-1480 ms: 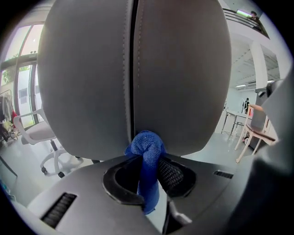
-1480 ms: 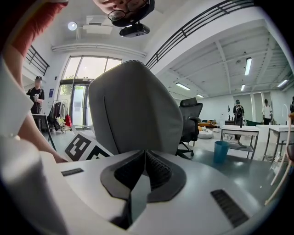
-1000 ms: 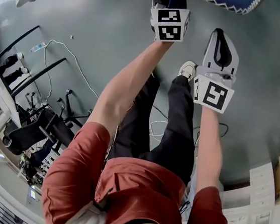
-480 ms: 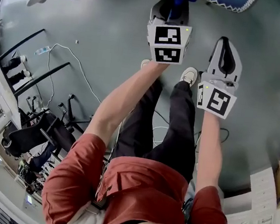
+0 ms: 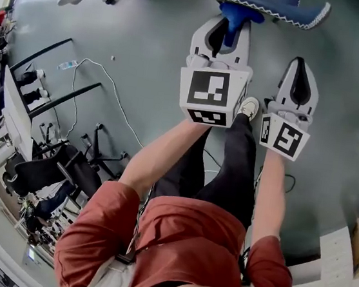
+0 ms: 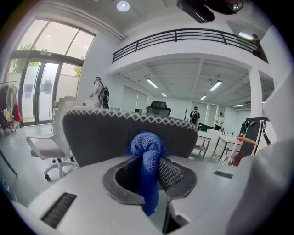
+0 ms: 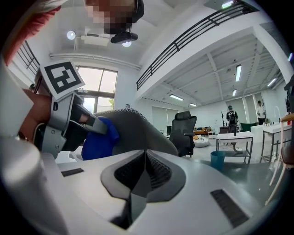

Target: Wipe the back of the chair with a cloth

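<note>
Blue towelling cloth was pinched by the left gripper, with the grey chair back at twelve o'clock. The right gripper was held closed and empty.

No words, numbers or brand names can be read anywhere. The only printed signs are black-and-white square markers, which are block patterns and not letters. In the head view, one faces up on the cube of the left hand-held gripper, with a second on the cube's near side just below it. Another sits on the cube of the right hand-held gripper. In the right gripper view, one more marker shows on the left hand-held gripper's cube, up and to the left of the right one's jaws.
</note>
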The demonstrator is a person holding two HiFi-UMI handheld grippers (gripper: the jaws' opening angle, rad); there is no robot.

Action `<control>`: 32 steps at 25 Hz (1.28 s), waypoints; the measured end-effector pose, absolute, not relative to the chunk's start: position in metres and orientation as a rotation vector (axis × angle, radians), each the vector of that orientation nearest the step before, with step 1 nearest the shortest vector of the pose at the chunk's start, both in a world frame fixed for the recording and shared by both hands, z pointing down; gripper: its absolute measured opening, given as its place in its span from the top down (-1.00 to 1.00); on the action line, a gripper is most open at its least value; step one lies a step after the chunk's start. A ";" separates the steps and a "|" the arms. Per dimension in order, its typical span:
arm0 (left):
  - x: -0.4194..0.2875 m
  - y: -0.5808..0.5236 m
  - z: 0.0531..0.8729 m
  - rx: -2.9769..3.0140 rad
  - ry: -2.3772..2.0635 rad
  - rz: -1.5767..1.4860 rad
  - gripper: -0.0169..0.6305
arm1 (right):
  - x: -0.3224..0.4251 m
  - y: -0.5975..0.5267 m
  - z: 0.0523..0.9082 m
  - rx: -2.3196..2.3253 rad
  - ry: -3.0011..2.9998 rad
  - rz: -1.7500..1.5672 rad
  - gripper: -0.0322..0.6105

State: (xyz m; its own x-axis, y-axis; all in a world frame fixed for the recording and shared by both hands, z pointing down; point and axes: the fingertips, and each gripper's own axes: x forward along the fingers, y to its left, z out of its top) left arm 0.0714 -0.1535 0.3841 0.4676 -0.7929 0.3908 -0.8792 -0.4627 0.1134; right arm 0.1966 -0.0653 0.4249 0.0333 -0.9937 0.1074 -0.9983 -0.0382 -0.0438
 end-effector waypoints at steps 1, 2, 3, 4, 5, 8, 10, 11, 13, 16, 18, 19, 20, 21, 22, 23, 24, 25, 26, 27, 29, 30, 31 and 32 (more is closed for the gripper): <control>0.072 -0.151 0.373 2.434 -1.429 0.393 0.67 | 0.196 -0.065 0.421 2.231 -2.154 0.157 0.82; 0.073 -0.148 0.362 2.449 -1.433 0.376 0.67 | 0.196 -0.065 0.418 2.233 -2.158 0.149 0.82; 0.073 -0.146 0.353 2.462 -1.436 0.361 0.67 | 0.195 -0.065 0.417 2.233 -2.161 0.144 0.82; 0.074 -0.146 0.345 2.473 -1.440 0.352 0.67 | 0.194 -0.065 0.417 2.231 -2.162 0.142 0.82; 0.074 -0.146 0.341 2.481 -1.445 0.352 0.67 | 0.194 -0.065 0.418 2.227 -2.164 0.144 0.82; 0.077 -0.147 0.342 2.485 -1.449 0.363 0.67 | 0.193 -0.064 0.422 2.222 -2.165 0.156 0.82; 0.076 -0.145 0.343 2.487 -1.452 0.363 0.67 | 0.192 -0.062 0.424 2.217 -2.164 0.161 0.82; 0.075 -0.144 0.344 2.488 -1.453 0.356 0.67 | 0.191 -0.061 0.424 2.213 -2.165 0.162 0.82; 0.074 -0.141 0.347 2.494 -1.448 0.321 0.67 | 0.191 -0.059 0.428 2.206 -2.167 0.161 0.82; 0.080 -0.135 0.367 2.499 -1.408 0.310 0.67 | 0.197 -0.056 0.439 2.211 -2.155 0.172 0.82; 0.083 -0.130 0.391 2.498 -1.401 0.345 0.67 | 0.203 -0.053 0.449 2.224 -2.147 0.205 0.82; 0.084 -0.128 0.404 2.504 -1.404 0.369 0.67 | 0.205 -0.052 0.454 2.228 -2.147 0.222 0.82; 0.087 -0.126 0.419 2.513 -1.402 0.390 0.67 | 0.206 -0.051 0.459 2.227 -2.146 0.233 0.82; 0.091 -0.124 0.434 2.525 -1.392 0.409 0.67 | 0.207 -0.051 0.463 2.221 -2.145 0.236 0.82; 0.096 -0.122 0.449 2.538 -1.377 0.429 0.67 | 0.208 -0.051 0.468 2.213 -2.145 0.235 0.82; 0.102 -0.120 0.466 2.550 -1.362 0.455 0.67 | 0.210 -0.051 0.473 2.206 -2.146 0.233 0.82; 0.109 -0.119 0.483 2.556 -1.346 0.483 0.67 | 0.212 -0.052 0.478 2.200 -2.145 0.230 0.82; 0.115 -0.118 0.500 2.556 -1.328 0.506 0.67 | 0.214 -0.053 0.483 2.194 -2.143 0.229 0.82; 0.121 -0.118 0.517 2.550 -1.311 0.523 0.67 | 0.216 -0.054 0.489 2.188 -2.139 0.230 0.82; 0.127 -0.119 0.534 2.542 -1.297 0.537 0.67 | 0.219 -0.055 0.494 2.181 -2.133 0.231 0.82; 0.139 -0.123 0.564 2.523 -1.283 0.561 0.67 | 0.225 -0.056 0.503 2.178 -2.122 0.236 0.82; 0.145 -0.126 0.578 2.511 -1.280 0.569 0.67 | 0.228 -0.057 0.506 2.182 -2.116 0.243 0.82; 0.151 -0.129 0.592 2.498 -1.279 0.576 0.67 | 0.231 -0.057 0.510 2.183 -2.110 0.252 0.82; 0.156 -0.133 0.606 2.481 -1.278 0.582 0.67 | 0.234 -0.056 0.515 2.180 -2.105 0.261 0.82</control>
